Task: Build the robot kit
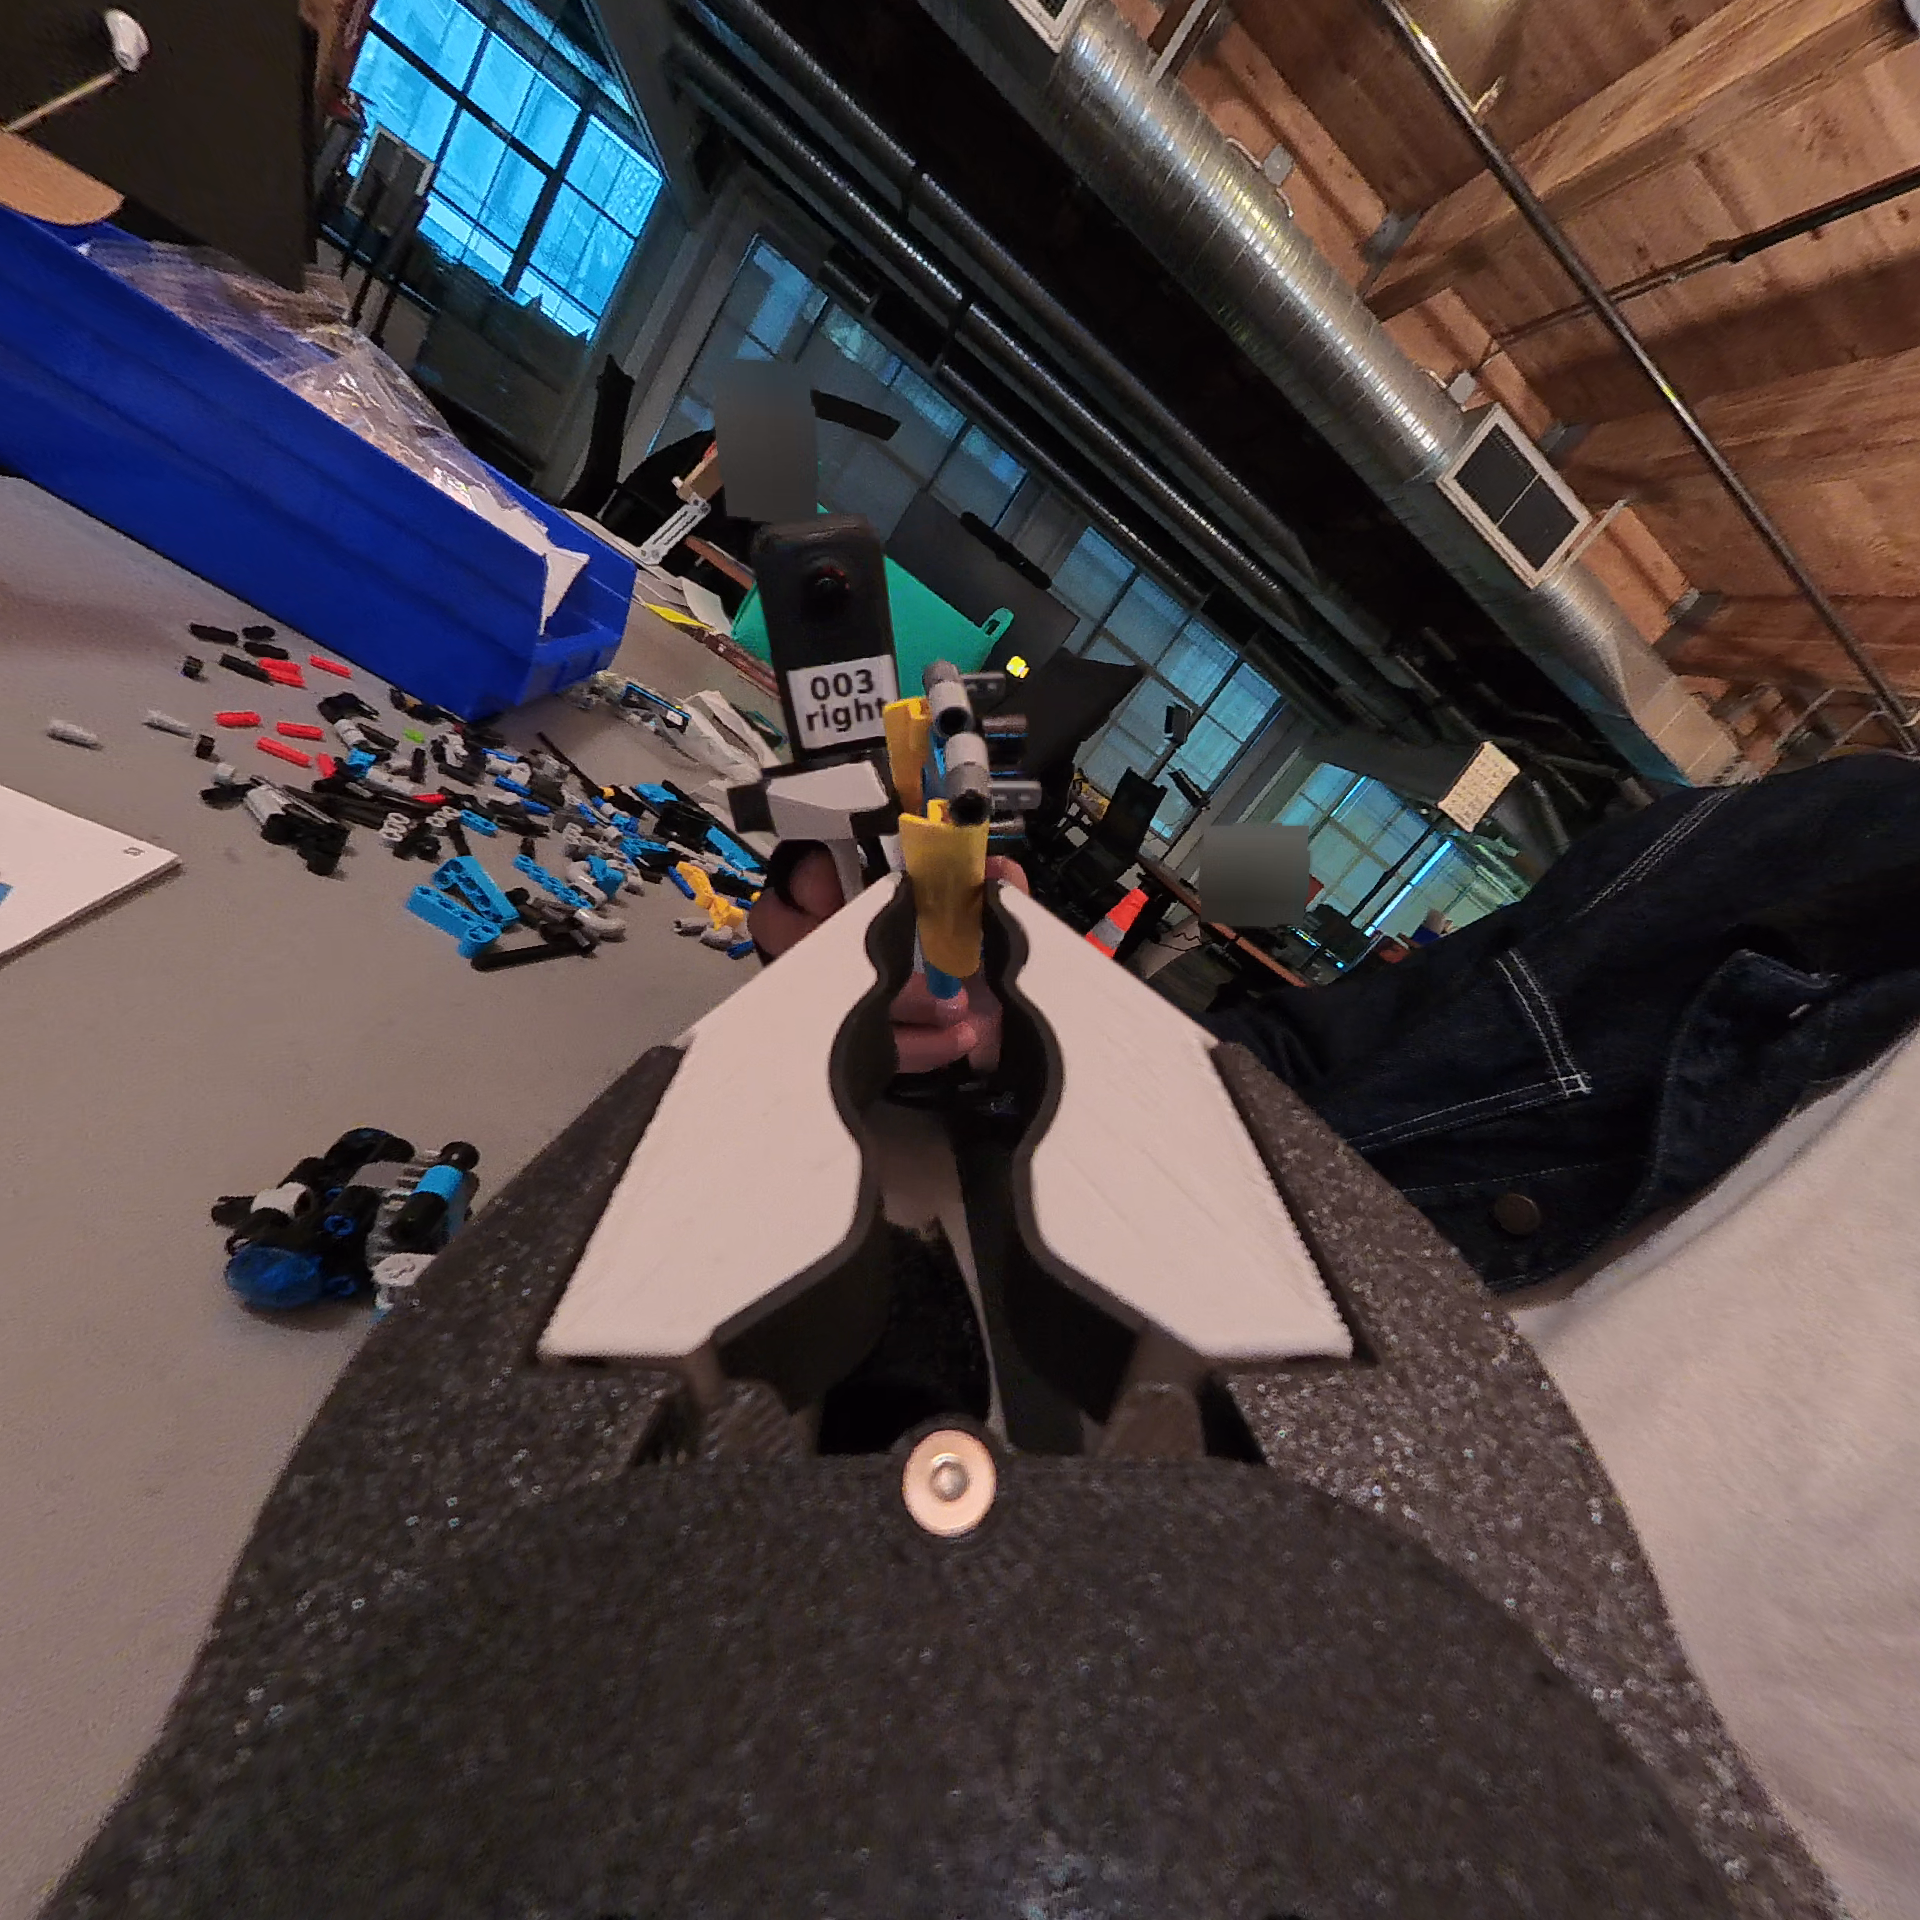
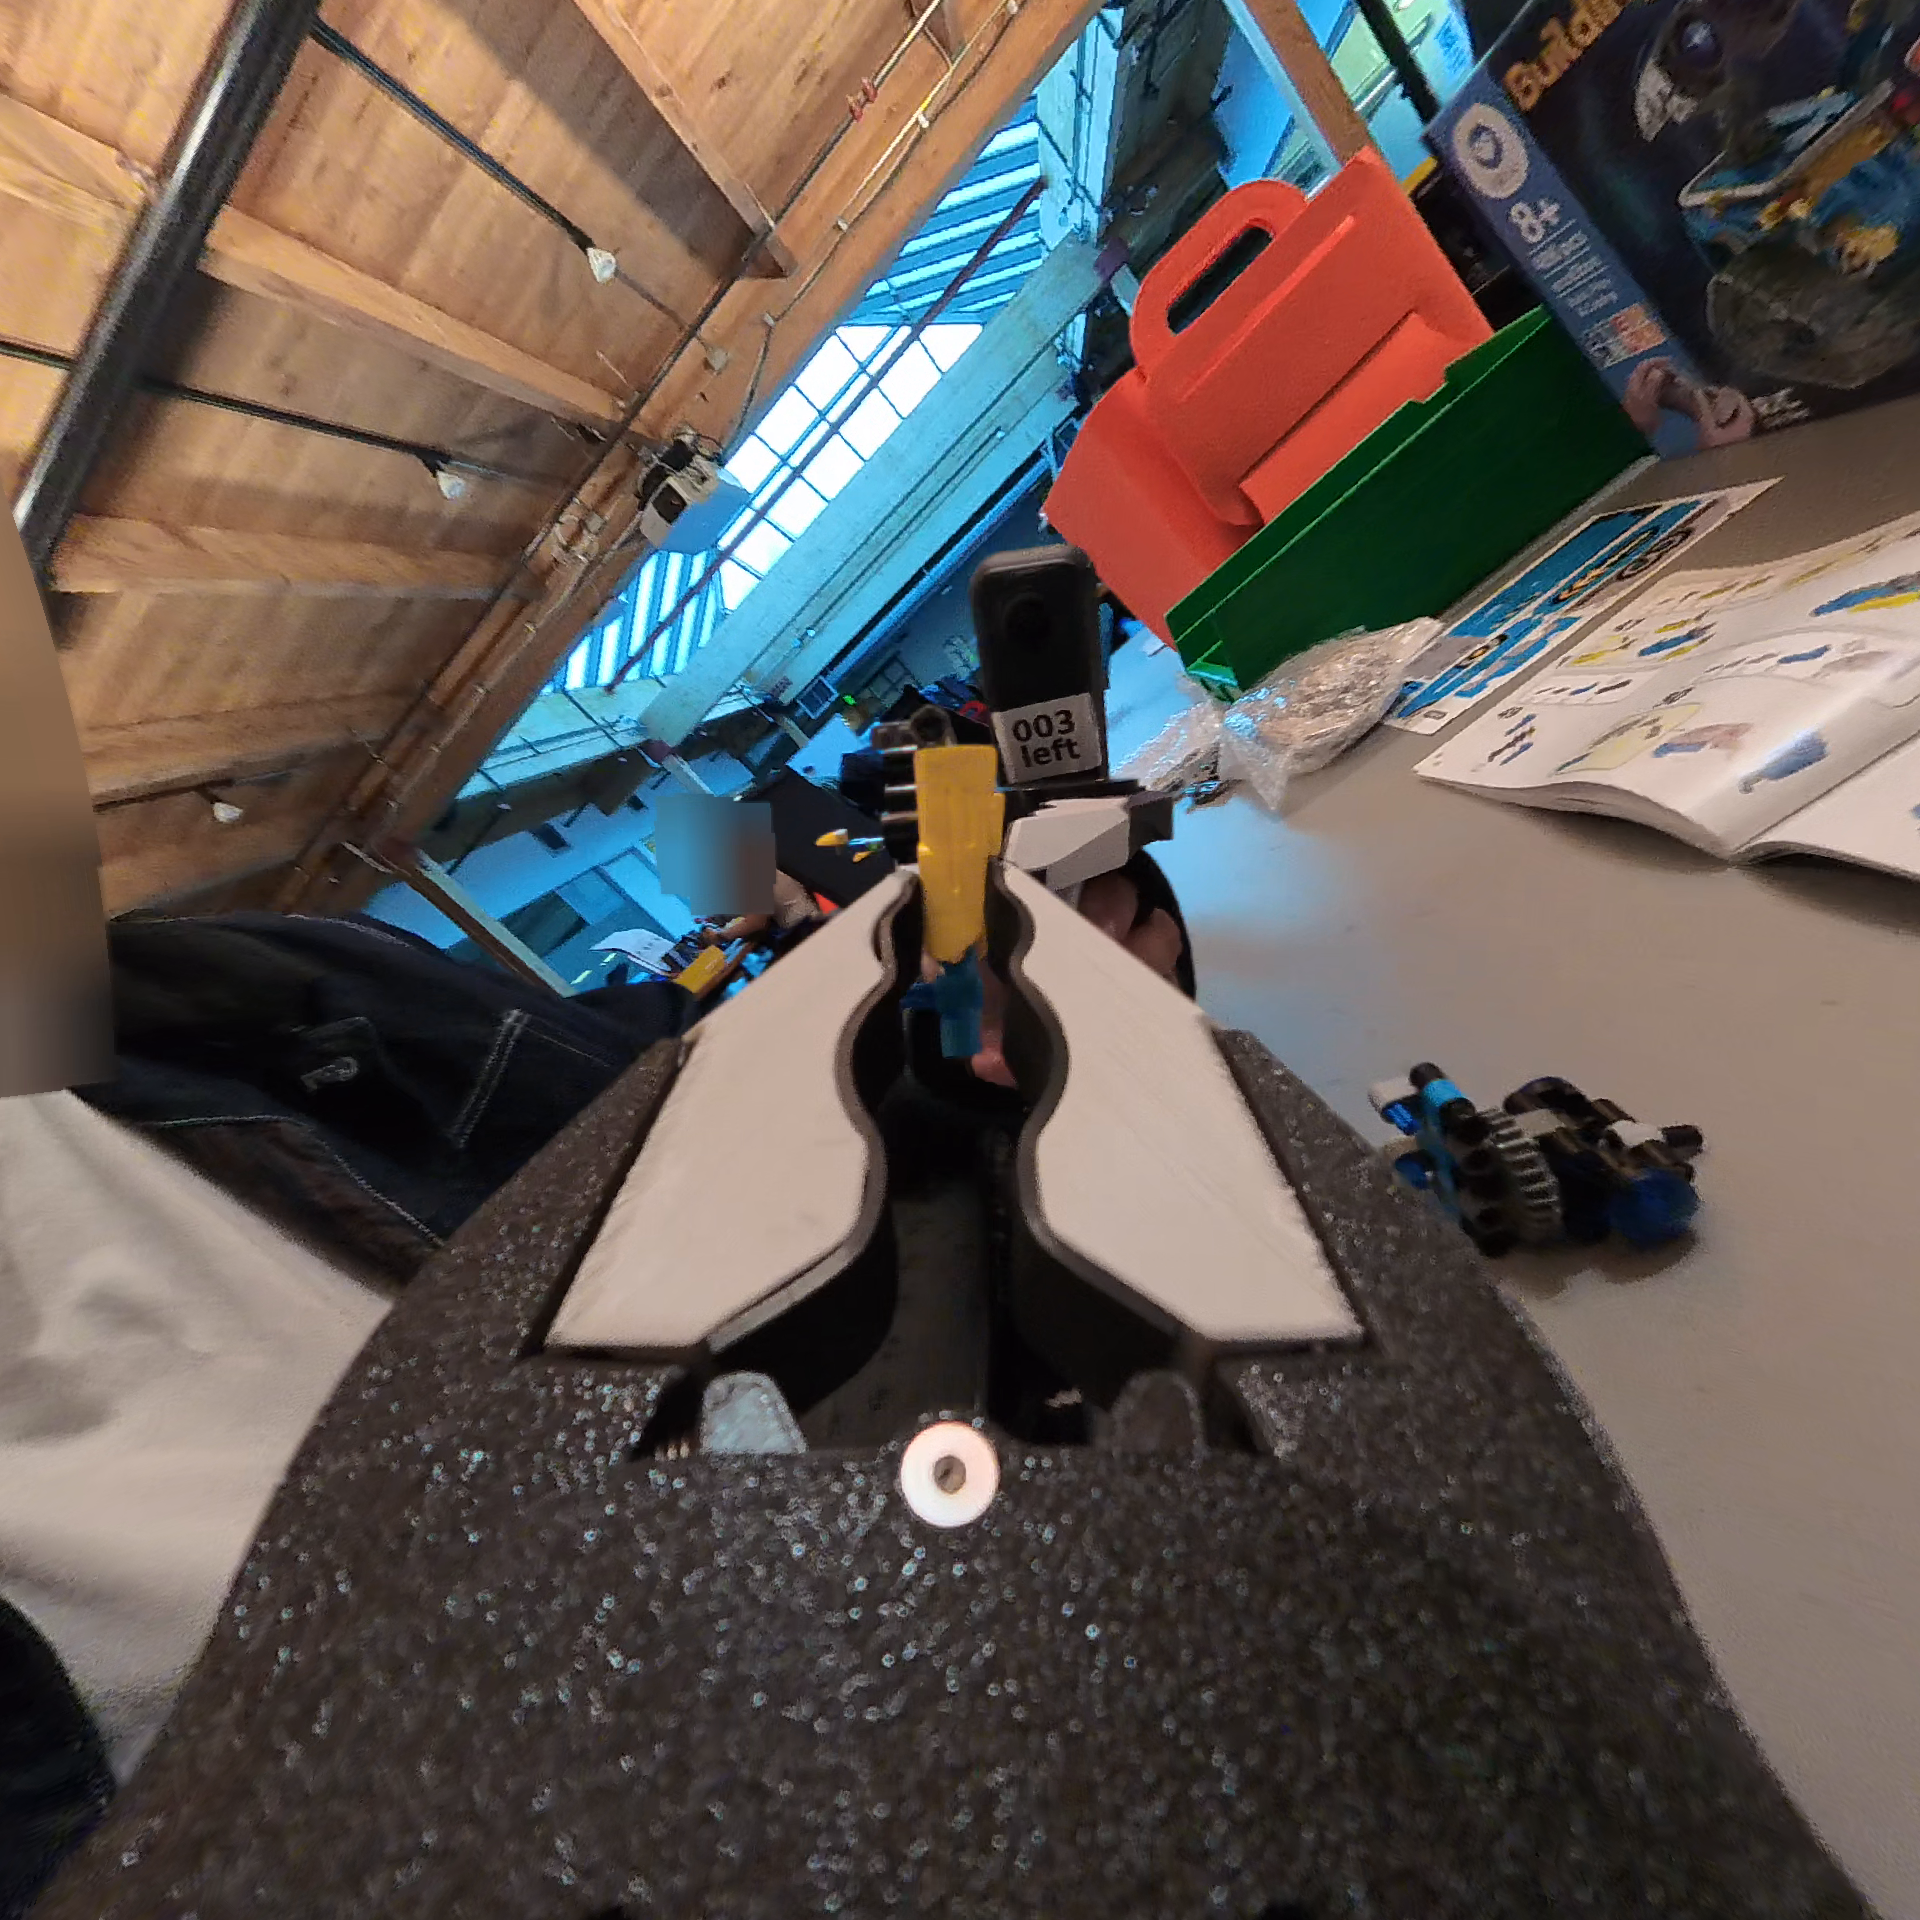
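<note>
A small brick assembly of yellow parts, a blue beam and grey pins (image 1: 943,894) is held in the air between both grippers, above the grey table (image 1: 312,1039). In the left wrist view, my left gripper (image 1: 948,906) is shut on its yellow part. The right gripper's white finger (image 1: 821,805) and black camera body meet it from the far side. In the right wrist view, my right gripper (image 2: 954,883) is shut on the same assembly (image 2: 956,852), on a yellow part with the blue beam below. The left gripper's white finger (image 2: 1091,831) is just beyond it.
A blue bin (image 1: 260,468) and a spread of loose bricks (image 1: 468,810) lie on the table. A small built module (image 1: 343,1226) also shows in the right wrist view (image 2: 1538,1164). An open booklet (image 2: 1714,707), plastic bags (image 2: 1309,696), green tray (image 2: 1403,540), orange box (image 2: 1268,343) and a denim sleeve (image 1: 1610,1018) are nearby. Less than 4 cm separates the two grippers' tips. From either gripper's tips it is about 12 centimeters to the small built module (image 1: 343,1226).
</note>
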`<state>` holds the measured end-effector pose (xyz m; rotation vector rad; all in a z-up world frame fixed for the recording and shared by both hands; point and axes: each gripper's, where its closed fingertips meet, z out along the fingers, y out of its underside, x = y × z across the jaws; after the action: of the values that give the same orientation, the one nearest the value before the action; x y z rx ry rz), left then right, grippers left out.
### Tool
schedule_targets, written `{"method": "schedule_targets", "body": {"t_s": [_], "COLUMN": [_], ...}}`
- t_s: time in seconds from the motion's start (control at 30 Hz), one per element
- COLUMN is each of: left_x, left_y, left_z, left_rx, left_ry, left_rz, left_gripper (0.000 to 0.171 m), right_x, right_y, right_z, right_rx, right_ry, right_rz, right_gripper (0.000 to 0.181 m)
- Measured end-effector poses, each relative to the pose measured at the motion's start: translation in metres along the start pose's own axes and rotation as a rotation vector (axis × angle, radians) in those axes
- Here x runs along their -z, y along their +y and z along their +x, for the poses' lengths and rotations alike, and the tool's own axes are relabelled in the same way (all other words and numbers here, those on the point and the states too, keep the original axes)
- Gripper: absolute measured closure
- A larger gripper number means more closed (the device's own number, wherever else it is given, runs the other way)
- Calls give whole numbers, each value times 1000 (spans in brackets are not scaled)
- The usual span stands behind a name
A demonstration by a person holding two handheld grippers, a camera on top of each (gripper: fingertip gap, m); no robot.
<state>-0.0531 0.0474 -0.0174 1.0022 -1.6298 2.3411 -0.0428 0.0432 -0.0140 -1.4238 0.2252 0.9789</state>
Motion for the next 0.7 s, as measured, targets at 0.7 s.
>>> {"method": "schedule_targets", "body": {"t_s": [0.7], "left_x": [20], "left_y": [7], "left_z": [-50], "left_rx": [-145], "left_ry": [-346], "left_rz": [-126], "left_gripper": [130], "right_x": [27], "right_y": [11], "right_z": [56], "right_rx": [68], "right_ry": [457], "right_rz": [-52], "right_gripper": [172]}}
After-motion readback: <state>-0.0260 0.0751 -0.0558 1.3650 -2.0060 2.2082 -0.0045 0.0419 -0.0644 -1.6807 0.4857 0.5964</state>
